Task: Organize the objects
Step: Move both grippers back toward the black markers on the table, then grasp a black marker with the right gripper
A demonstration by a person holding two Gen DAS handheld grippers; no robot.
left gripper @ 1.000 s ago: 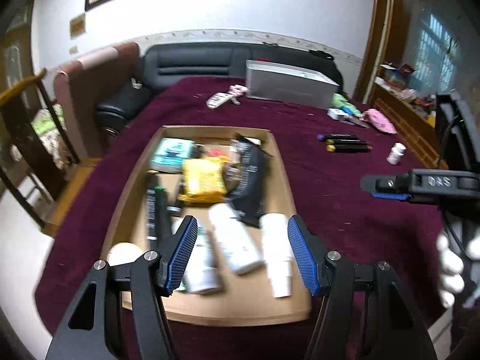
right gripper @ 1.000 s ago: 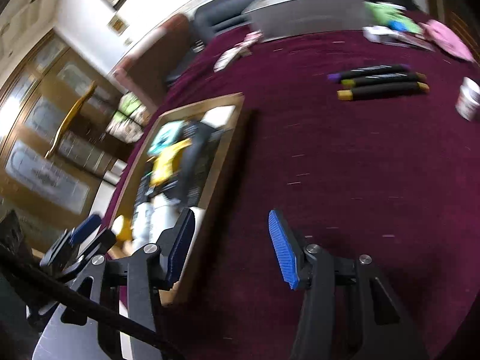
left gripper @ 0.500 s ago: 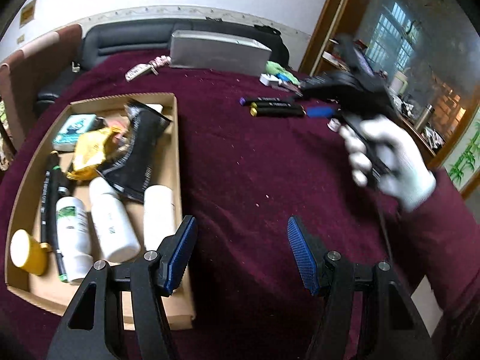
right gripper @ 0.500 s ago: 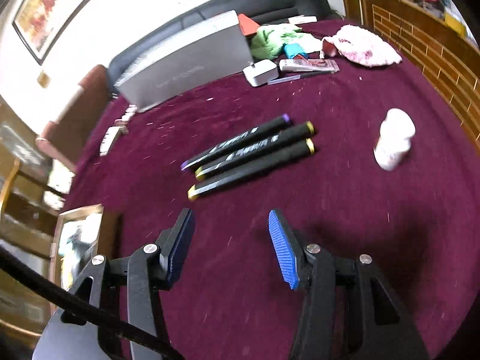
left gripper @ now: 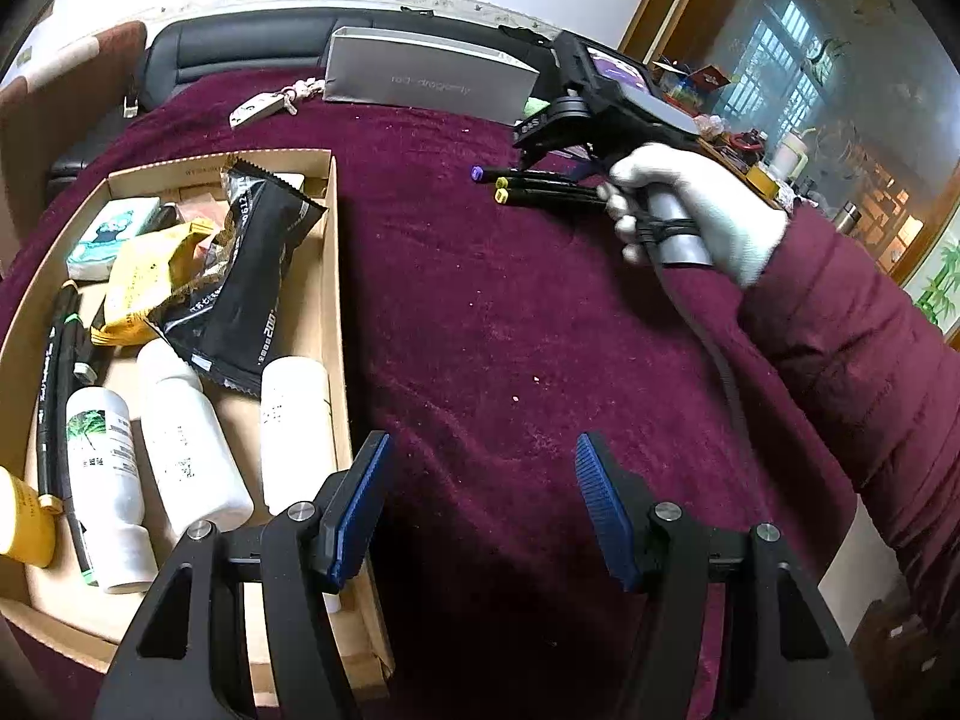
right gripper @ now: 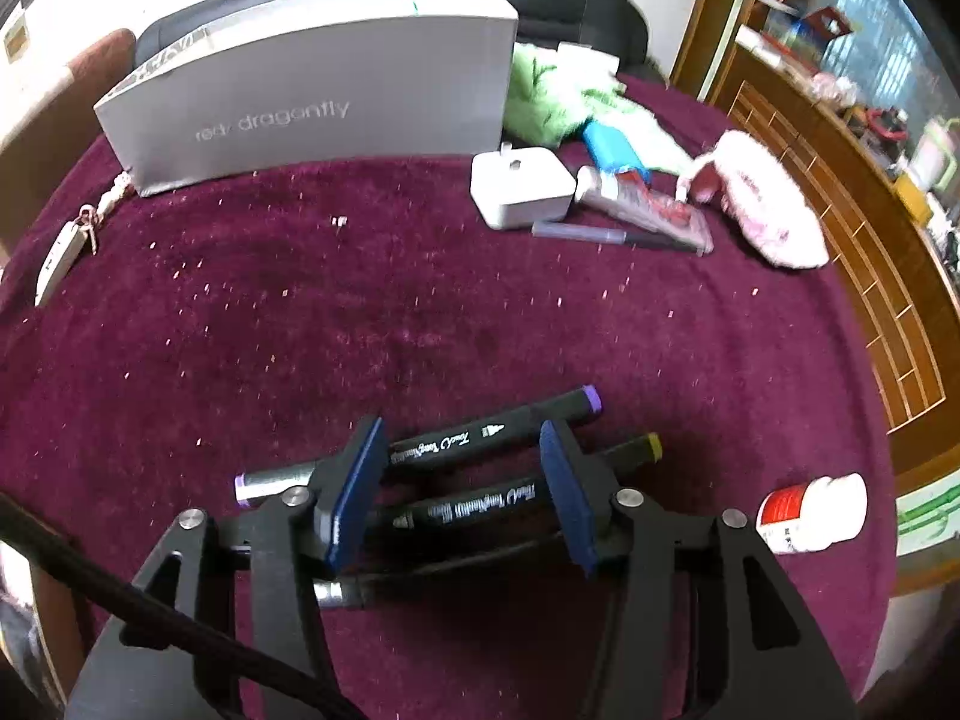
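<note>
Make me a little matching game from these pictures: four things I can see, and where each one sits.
Things:
1. black snack packet
2. purple-capped marker
3. white bottle with red label
4. grey box

Places:
A. far end of the cloth, before the sofa
B. in the cardboard tray
C. on the cloth, right of the markers
D. under the right tongs

Pairs: 1-B, 2-D, 3-C, 4-A

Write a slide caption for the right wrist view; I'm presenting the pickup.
Right gripper, jaws just opened wider, straddles black markers lying on the maroon tablecloth.
</note>
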